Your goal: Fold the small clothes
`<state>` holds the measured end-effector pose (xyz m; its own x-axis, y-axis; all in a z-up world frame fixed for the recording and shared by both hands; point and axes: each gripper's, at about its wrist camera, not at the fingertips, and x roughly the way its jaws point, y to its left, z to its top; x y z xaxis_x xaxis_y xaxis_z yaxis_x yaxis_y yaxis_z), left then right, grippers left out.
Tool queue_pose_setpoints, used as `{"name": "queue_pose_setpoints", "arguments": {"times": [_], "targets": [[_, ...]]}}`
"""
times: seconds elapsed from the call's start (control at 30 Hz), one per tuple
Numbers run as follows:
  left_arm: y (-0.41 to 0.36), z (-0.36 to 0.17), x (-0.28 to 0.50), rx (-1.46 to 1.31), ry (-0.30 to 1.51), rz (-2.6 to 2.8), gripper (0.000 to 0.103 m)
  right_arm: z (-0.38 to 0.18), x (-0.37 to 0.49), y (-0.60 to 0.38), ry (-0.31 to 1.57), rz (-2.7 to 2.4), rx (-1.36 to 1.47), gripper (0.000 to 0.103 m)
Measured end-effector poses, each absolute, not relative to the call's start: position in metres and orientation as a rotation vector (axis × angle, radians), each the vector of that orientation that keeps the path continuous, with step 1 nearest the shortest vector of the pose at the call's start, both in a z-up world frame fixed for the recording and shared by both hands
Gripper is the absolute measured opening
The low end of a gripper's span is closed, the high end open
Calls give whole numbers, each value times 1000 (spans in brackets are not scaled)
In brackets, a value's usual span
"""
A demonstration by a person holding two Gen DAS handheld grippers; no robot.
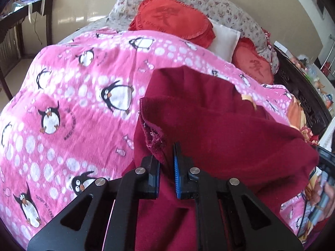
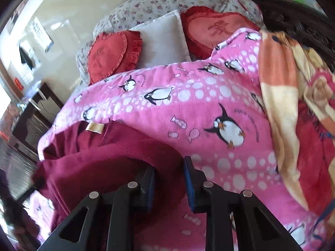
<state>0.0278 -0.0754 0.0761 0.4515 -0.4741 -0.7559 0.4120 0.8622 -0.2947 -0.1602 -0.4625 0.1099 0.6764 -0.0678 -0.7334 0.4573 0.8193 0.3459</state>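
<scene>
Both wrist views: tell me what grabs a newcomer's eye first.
The bright pink penguin blanket covers the bed and fills both views. On it lies a dark red garment, its edge pinched in the left claw. Behind, at the head of the bed, sits a red heart cushion beside a white pillow.

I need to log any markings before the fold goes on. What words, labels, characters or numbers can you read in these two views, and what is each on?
No text can be quoted with certainty.
Heart cushion: one large embroidered character, form unclear.
Second heart cushion: a similar character, unclear.
Pink penguin blanket: curved small lettering beside the penguins, blurred.
Tan tag on the maroon garment: no print legible.
Wall sheet: rows too small to read.
</scene>
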Motion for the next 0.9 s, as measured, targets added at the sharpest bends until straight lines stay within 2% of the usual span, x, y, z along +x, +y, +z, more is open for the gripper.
{"name": "queue_pose_setpoints", "arguments": {"times": [0.07,0.27,0.3,0.37,0.47,0.5,0.57,0.67,0.8,0.9], "targets": [[-74,74,27,-79,960,-540,10,119,-181,-455,768,-323,536,35],[-74,75,27,-62,948,-538,10,134,-230,-420,766,-218,474,39],[-74,74,26,-57,948,-536,10,135,-235,-414,765,-173,478,41],[-76,72,26,-54,953,-531,10,132,-235,-404,773,-97,483,52],[-77,70,25,-51,961,-521,10,117,-217,-388,809,-85,435,52],[-77,69,25,-50,965,-517,10,111,-208,-384,829,-129,381,49],[-75,70,24,-53,970,-516,10,104,-200,-382,855,-226,307,9],[-72,68,21,-41,970,-519,10,99,-215,-397,873,-239,379,9],[-79,56,17,-2,1000,-521,10,55,-228,-404,1016,-239,451,9],[-75,60,13,1,990,-533,12,64,-241,-408,965,-208,514,13]]}}
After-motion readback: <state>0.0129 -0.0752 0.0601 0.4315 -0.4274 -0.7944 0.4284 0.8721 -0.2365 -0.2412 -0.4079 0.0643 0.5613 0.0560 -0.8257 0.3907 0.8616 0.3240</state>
